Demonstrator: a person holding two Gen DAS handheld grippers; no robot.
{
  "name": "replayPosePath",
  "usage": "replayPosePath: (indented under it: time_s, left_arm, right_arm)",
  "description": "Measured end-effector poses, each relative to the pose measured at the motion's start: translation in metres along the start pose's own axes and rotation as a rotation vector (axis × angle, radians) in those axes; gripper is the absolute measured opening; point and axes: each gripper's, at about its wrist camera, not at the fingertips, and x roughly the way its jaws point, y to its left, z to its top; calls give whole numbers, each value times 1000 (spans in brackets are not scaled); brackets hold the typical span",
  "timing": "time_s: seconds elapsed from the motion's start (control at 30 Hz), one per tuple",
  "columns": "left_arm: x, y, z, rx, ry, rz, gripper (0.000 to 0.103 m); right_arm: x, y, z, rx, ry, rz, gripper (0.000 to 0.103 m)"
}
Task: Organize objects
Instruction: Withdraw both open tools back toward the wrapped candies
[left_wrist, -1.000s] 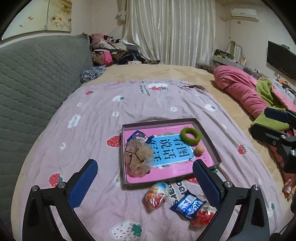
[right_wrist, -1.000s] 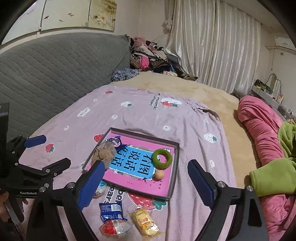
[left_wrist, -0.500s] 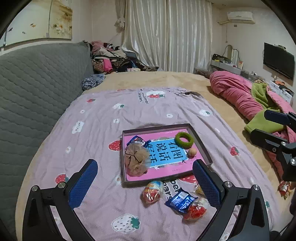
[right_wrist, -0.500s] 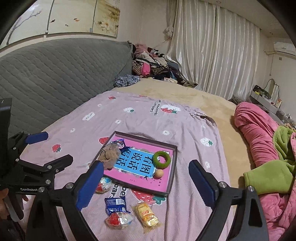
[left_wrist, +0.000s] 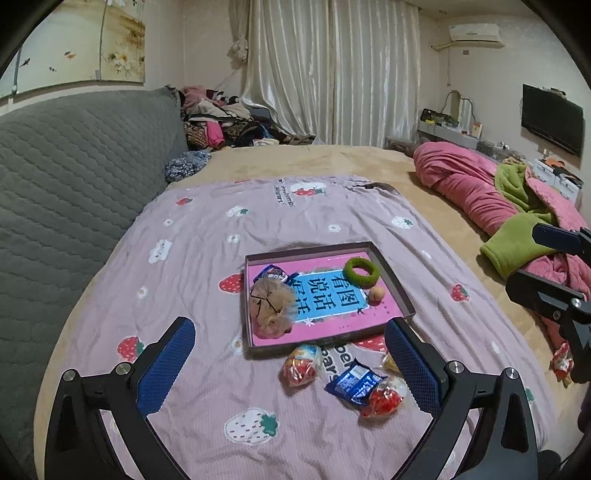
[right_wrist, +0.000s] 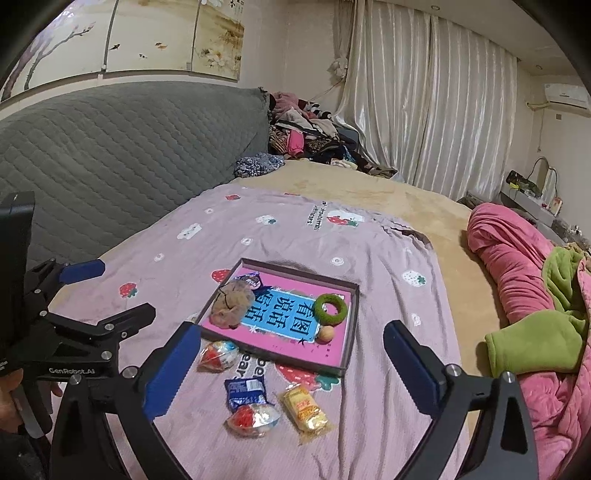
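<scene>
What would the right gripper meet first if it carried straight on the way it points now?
Probably the loose snack packets on the blanket: the yellow packet and the blue packet lie between the opening, empty jaws of the right gripper, ahead of the tray. Depth is unclear.

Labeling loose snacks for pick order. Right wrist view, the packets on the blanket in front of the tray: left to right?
Clear red-and-white candy bag → blue packet → yellow packet. The second red candy bag overlaps the blue packet's span, so it is left out.
</scene>
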Motion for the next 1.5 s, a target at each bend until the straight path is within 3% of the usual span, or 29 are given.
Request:
replayPosePath:
  time_s: [0.9,1.5]
  left_arm:
    - [-51,6,-51,-2,-16,-1,102]
    - [-52,5,-88,3,5,-19,102]
  right_arm:
    - [-36,37,-63,17,35,9,100]
    - [-41,52,-99,26,56,1,100]
